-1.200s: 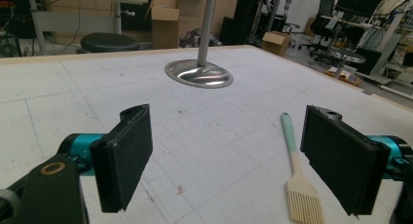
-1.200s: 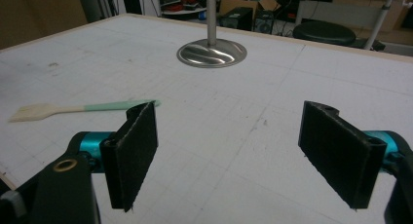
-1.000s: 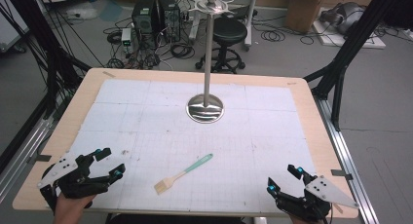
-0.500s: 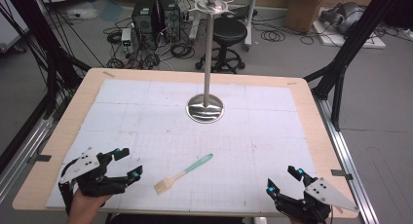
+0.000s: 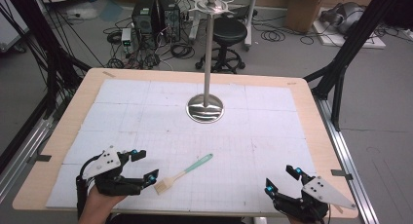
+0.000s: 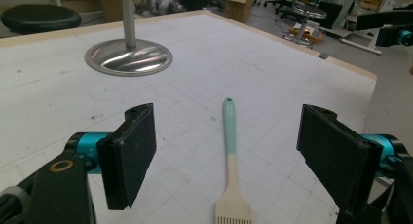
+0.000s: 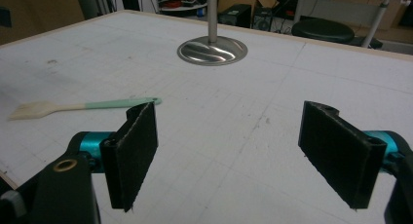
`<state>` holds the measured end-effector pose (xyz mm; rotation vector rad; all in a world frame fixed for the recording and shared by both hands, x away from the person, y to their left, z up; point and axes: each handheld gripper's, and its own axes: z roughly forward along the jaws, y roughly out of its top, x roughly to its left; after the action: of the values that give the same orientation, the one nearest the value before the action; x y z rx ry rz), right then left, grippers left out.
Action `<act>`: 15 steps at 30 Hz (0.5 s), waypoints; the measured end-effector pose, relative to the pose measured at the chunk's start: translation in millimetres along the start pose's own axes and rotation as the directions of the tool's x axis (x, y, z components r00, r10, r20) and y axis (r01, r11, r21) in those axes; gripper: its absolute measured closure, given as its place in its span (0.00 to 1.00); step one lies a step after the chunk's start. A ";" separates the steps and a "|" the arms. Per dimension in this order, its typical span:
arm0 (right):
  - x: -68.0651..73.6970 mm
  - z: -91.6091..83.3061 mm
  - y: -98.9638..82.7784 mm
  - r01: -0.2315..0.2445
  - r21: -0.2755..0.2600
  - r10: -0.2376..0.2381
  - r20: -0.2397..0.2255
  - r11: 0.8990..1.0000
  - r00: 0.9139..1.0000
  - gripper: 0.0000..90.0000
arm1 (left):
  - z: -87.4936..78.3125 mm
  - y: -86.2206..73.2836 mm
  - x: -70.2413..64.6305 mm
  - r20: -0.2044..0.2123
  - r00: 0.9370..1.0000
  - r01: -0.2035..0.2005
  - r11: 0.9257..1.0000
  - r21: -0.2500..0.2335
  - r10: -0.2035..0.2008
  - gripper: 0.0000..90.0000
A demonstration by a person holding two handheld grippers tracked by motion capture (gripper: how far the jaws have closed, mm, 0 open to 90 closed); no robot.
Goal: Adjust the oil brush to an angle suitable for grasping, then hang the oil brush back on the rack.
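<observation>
Brush [image 6: 229, 151]: lying flat between my left fingers [image 6: 130, 153], bristles nearest, untouched.
Left gripper [image 5: 142, 166]: wide.
Right gripper [image 5: 281, 181]: wide, by table edge [image 5: 195, 210].
Writing: none readable.
Stand [image 5: 206, 107]: well ahead.

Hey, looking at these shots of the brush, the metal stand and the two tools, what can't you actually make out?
- Bristle tip of the cream-headed, mint-green-handled basting brush: cut off by the bottom edge of the left gripper view.
- Top of the tall polished-steel stand: its pole runs off the upper edge in both gripper views.
- Right tool: the high view's bottom edge cuts off the hand holding it.
- Left tool: the gap between its near jaw and the brush head is too small to judge.
</observation>
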<state>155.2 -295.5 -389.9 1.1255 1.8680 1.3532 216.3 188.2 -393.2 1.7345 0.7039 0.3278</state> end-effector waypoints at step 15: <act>0.0 2.5 0.6 0.003 0.002 -0.003 0.001 1.000 1.000 0.23 | 37.4 5.5 -14.3 0.050 0.999 -0.007 0.992 0.127 0.000 0.25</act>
<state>157.5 -294.2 -390.2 1.1234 1.8696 1.3489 227.7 149.5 -396.6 1.8587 0.6983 0.2454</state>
